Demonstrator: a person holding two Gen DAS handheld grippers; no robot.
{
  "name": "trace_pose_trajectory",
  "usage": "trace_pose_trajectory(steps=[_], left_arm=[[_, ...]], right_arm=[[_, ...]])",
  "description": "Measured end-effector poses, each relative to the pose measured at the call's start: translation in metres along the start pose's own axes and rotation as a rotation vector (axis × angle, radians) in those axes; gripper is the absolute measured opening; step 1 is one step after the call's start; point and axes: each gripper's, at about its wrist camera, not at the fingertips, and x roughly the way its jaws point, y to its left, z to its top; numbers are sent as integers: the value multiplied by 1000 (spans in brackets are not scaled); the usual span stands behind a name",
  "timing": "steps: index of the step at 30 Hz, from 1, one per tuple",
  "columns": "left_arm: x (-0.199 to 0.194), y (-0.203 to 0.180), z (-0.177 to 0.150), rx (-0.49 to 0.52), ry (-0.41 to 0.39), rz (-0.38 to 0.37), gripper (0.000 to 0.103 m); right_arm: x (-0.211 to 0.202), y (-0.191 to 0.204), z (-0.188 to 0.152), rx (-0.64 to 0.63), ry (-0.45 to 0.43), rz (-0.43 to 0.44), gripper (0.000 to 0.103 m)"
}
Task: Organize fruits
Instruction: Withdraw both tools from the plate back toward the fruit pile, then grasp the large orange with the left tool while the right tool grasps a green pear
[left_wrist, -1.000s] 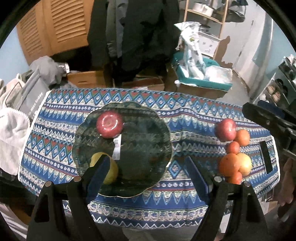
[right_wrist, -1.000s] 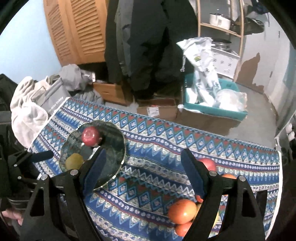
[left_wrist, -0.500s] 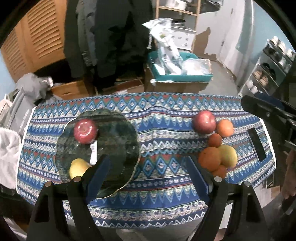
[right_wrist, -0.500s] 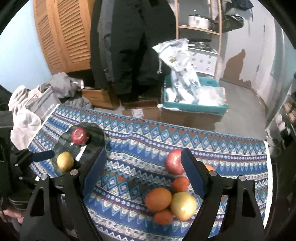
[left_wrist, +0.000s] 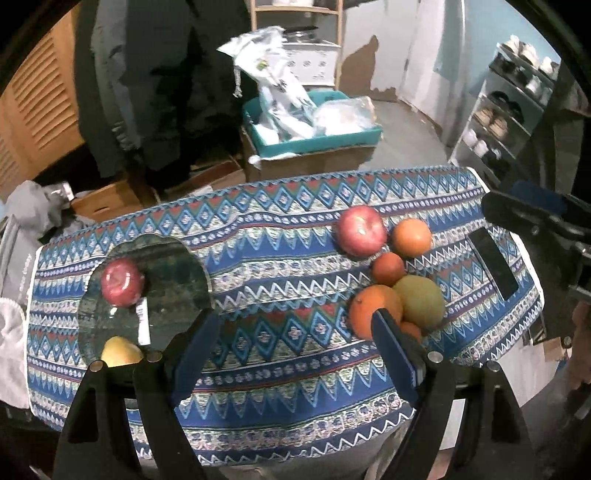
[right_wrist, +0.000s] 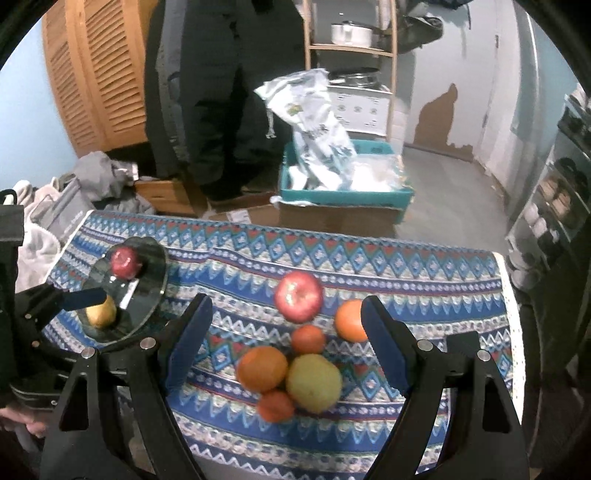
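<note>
The right gripper (right_wrist: 284, 332) hangs tilted steeply down over the loose fruit pile (right_wrist: 295, 354), jaws spread wide and holding nothing, with the big orange (right_wrist: 263, 368) and yellow-green fruit (right_wrist: 314, 382) lying just ahead, framed between its fingers. The left gripper (left_wrist: 291, 339), equally wide and empty, has the pile off toward its right finger and the glass plate (left_wrist: 177, 280) off its left. Judged from this, the right hand is nearer; the fruit is round, so no axis matters.

Left gripper (left_wrist: 291, 339) and right gripper (right_wrist: 286, 328) — jaws apart, empty.
</note>
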Motion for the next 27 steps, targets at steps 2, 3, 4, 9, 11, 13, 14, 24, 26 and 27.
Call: trace_pose_trajectory(steps=[2,3,4,9,11,13,14,24,26,27], left_arm=[[5,-5,0,11,7,-7,85],[8,-8,0,17,13,-8,85],[11,-10,-1,23,17,-8,85],[30,-24,-3,50,58,-30,85],[38,-30,-5,60,73,-39,85],[46,-36,-5,70,87,-53,85],[51,-38,-5,76,93,-60,85],[92,-55,-6,102,157,-98,85],[99,-57,-6,105,169,-100,85],[103,-58,-5,103,175,-103,85]], right_arm=[[0,-10,-4,16,6,-9,83],[0,-14,-6,23,9,-13,83],[1,-18,-7,30,13,-17,83],[10,-33,-23,48,45,-42,83],[15,-39,-29,56,61,-43,83],[21,-44,-35,60,78,-40,83],[23,-46,-36,64,85,-37,83],[45,-73,-53,127,145,-38,83],[53,-80,-61,156,162,-22,83],[56,-82,-65,167,171,-12,83]])
